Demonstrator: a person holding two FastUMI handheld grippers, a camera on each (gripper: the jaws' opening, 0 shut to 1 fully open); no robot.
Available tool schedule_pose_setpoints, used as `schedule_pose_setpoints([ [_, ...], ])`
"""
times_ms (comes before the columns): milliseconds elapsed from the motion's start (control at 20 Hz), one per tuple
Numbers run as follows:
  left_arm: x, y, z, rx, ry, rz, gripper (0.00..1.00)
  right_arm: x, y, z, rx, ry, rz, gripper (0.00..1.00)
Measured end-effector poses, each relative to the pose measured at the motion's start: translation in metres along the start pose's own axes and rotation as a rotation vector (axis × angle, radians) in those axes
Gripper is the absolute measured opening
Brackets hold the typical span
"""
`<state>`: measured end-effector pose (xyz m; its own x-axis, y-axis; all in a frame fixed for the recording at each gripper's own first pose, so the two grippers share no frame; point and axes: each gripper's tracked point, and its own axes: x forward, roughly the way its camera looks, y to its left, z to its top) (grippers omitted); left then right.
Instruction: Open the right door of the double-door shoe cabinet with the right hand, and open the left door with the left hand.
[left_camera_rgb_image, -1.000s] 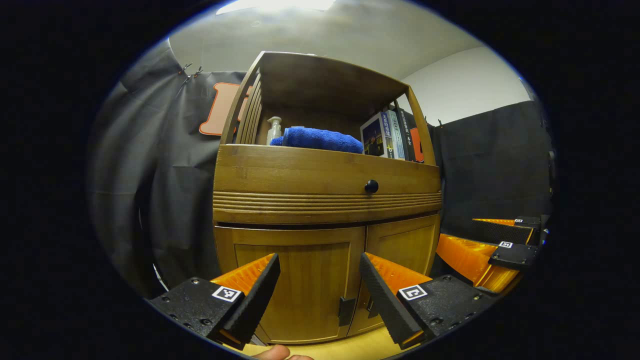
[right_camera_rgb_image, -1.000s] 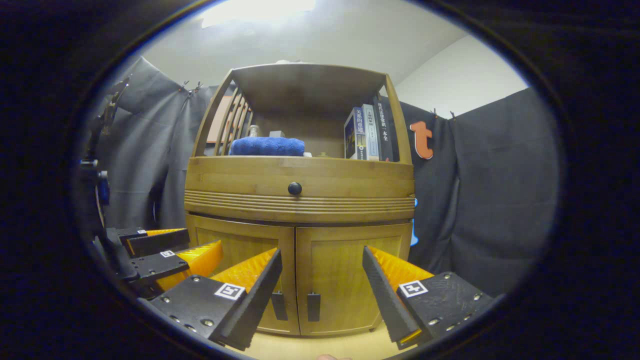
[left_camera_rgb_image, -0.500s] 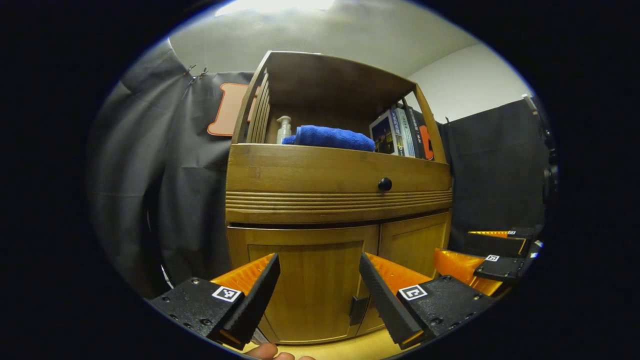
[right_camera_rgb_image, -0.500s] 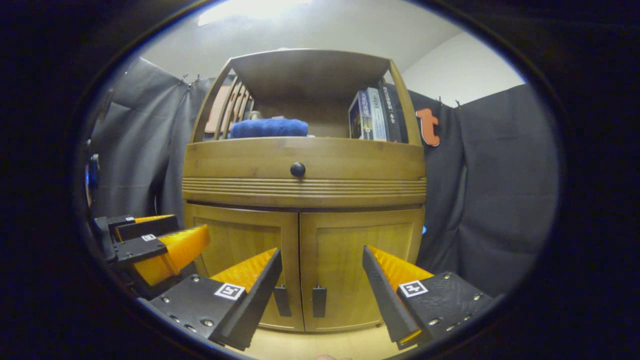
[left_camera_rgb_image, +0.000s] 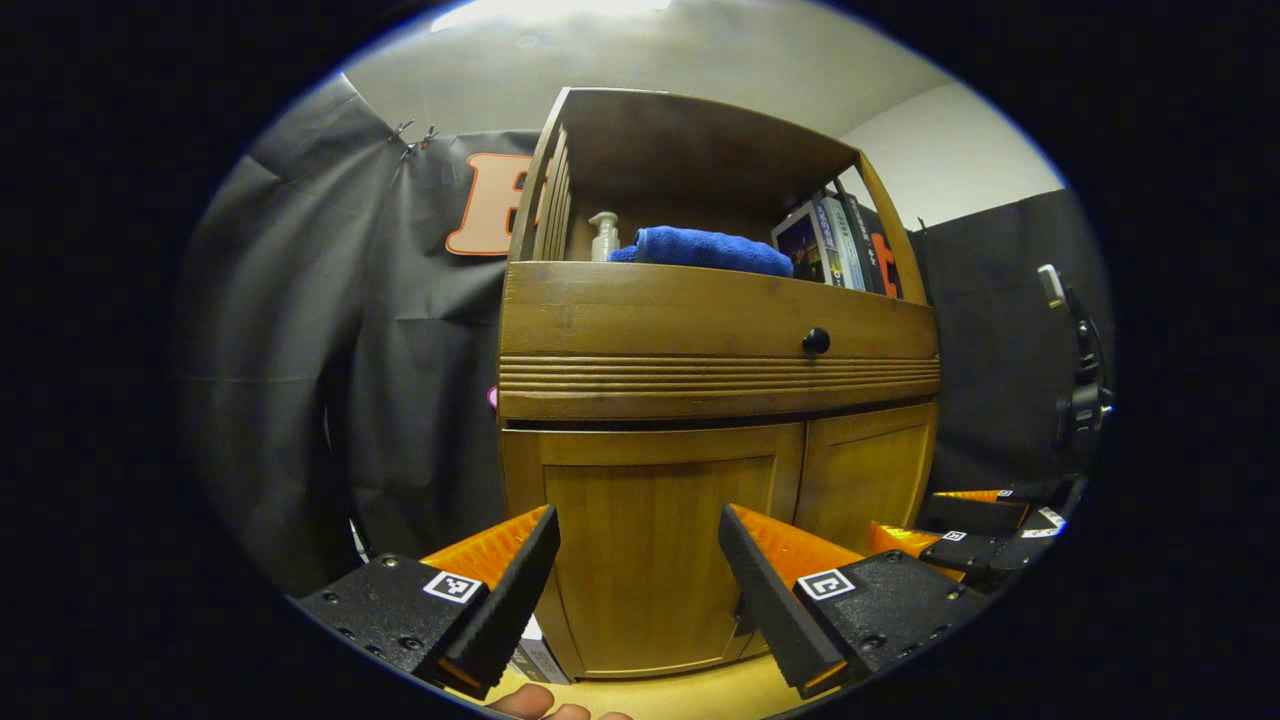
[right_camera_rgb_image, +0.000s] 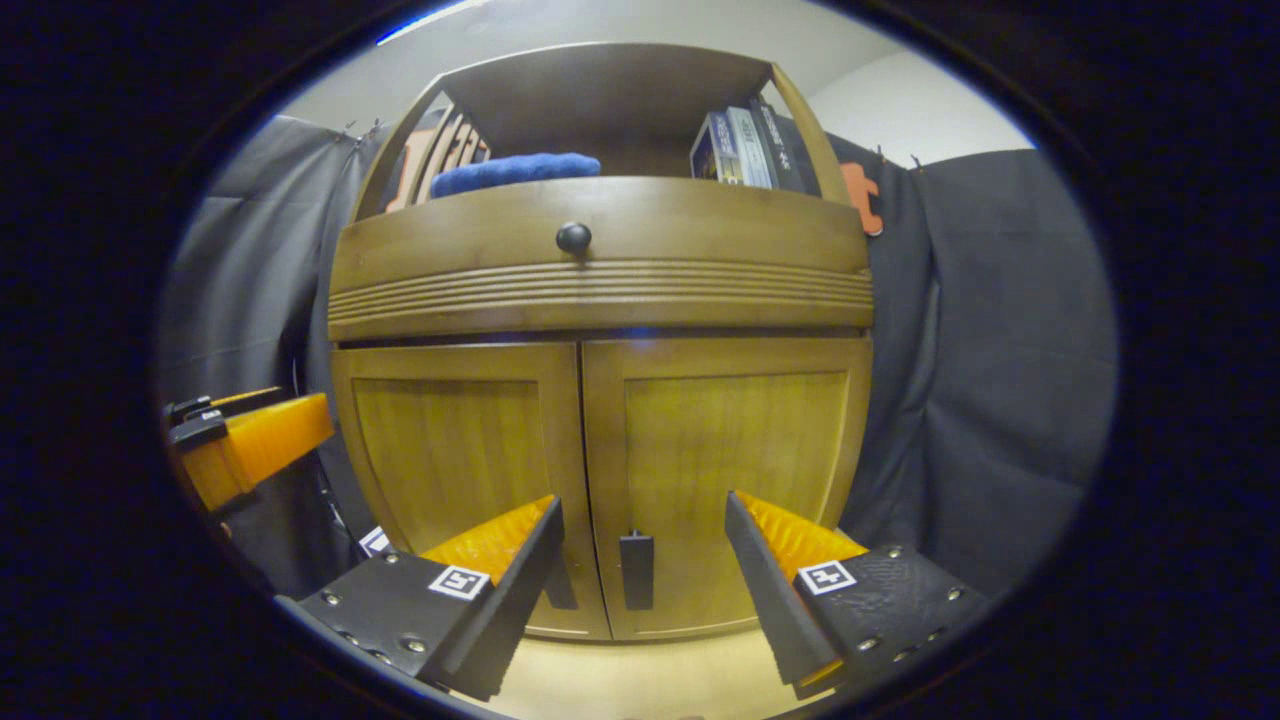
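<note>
The wooden shoe cabinet (right_camera_rgb_image: 600, 300) has both lower doors shut. In the right gripper view the right door (right_camera_rgb_image: 730, 450) and its dark handle (right_camera_rgb_image: 636, 570) stand straight ahead, a short way off. My right gripper (right_camera_rgb_image: 640, 590) is open, with the handle showing in the gap between its fingers. The left door (right_camera_rgb_image: 455, 450) has its handle partly hidden behind one finger. In the left gripper view my left gripper (left_camera_rgb_image: 635, 590) is open and faces the left door (left_camera_rgb_image: 660, 560), apart from it. The right gripper (left_camera_rgb_image: 980, 540) shows low at the right there.
Above the doors is a drawer with a black knob (right_camera_rgb_image: 573, 237). The open shelf holds a blue towel (left_camera_rgb_image: 710, 248), a pump bottle (left_camera_rgb_image: 603, 235) and books (left_camera_rgb_image: 830, 255). Black cloth hangs on both sides. A stand (left_camera_rgb_image: 1085, 400) is at the far right. The floor (right_camera_rgb_image: 640, 680) is light wood.
My right gripper has come closer to the doors and lower, so the handles now sit between its fingers. The left gripper has shifted left, the cabinet sliding right in its view.
</note>
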<state>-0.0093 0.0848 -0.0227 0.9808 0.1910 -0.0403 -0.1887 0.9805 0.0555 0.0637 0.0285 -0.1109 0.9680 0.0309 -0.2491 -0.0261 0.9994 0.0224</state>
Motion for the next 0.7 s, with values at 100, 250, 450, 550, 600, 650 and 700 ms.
schedule_pose_setpoints([
  [100,0.001,0.005,0.0,0.0,-0.003,0.011,0.99,0.013,0.002,-0.013,-0.001,0.036,0.008,0.95],
  [250,0.006,0.009,-0.002,0.005,-0.005,0.009,0.99,0.038,0.007,-0.041,-0.034,0.103,0.01,0.86],
  [450,0.01,0.012,0.0,0.029,-0.011,0.007,0.99,0.064,0.011,-0.072,-0.032,0.169,0.009,0.76],
  [550,0.012,0.011,0.001,0.04,-0.011,0.006,0.98,0.075,0.009,-0.078,-0.022,0.181,-0.003,0.54],
  [600,0.014,0.012,0.001,0.045,-0.012,0.006,0.98,0.078,0.009,-0.08,-0.02,0.183,-0.003,0.53],
  [650,0.014,0.011,0.002,0.049,-0.014,0.006,0.98,0.082,0.008,-0.078,-0.014,0.181,-0.002,0.53],
  [700,0.016,0.012,0.002,0.052,-0.016,0.008,0.98,0.085,0.009,-0.078,-0.006,0.181,0.002,0.53],
])
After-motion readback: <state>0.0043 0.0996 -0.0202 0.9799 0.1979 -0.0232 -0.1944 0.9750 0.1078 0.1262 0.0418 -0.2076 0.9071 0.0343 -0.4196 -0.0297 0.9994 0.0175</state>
